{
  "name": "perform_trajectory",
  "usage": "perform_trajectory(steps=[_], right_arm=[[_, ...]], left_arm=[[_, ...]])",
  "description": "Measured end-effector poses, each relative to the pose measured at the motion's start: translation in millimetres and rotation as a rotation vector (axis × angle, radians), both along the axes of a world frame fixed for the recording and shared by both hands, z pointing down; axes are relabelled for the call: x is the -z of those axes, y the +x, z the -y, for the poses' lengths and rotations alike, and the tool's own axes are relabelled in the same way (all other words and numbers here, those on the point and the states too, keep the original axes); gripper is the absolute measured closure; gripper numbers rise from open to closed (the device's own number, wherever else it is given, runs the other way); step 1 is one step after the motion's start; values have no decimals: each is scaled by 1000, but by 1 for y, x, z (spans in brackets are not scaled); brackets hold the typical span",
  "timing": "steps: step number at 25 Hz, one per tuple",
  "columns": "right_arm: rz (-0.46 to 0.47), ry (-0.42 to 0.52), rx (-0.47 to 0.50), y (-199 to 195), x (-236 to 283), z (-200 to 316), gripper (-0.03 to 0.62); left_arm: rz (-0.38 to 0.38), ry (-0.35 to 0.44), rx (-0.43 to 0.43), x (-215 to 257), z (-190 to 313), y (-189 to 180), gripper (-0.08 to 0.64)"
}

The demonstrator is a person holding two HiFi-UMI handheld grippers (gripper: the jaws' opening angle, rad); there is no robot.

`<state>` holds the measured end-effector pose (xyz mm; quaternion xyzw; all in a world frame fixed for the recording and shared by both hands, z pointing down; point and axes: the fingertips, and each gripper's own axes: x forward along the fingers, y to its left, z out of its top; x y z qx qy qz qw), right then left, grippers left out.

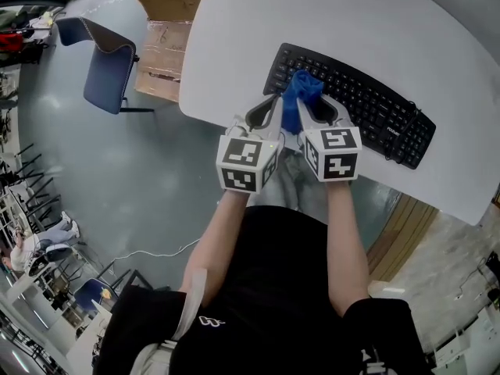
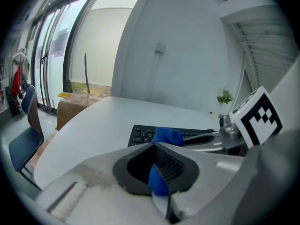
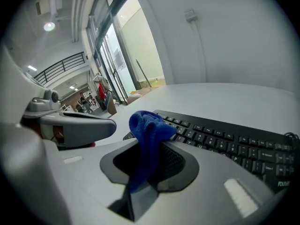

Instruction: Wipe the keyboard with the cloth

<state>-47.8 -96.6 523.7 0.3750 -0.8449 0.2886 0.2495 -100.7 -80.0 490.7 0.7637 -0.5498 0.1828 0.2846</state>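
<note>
A black keyboard [image 1: 351, 104] lies at an angle on the white table [image 1: 258, 37], near its front edge. A blue cloth [image 1: 300, 92] is bunched over the keyboard's left end. My left gripper [image 1: 273, 112] and right gripper [image 1: 311, 109] are side by side at the table edge, both shut on the cloth. In the left gripper view the cloth [image 2: 159, 179] is pinched between the jaws, with the keyboard [image 2: 140, 134] beyond. In the right gripper view the cloth [image 3: 146, 130] rises out of the shut jaws, in front of the keyboard [image 3: 234, 142].
A blue chair [image 1: 108, 62] and cardboard boxes [image 1: 168, 22] stand on the floor left of the table. The keyboard's cable coils at its right end [image 1: 406, 135]. A small plant [image 2: 225, 96] sits at the table's far side. The person stands at the table's front edge.
</note>
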Motion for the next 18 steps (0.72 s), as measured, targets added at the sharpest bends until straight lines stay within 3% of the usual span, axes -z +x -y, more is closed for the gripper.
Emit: perform_trajectory(steps=[18], right_arm=[[-21, 3, -156, 80, -1, -16, 489]], left_arm=[[-4, 0, -156, -3, -9, 72, 561]])
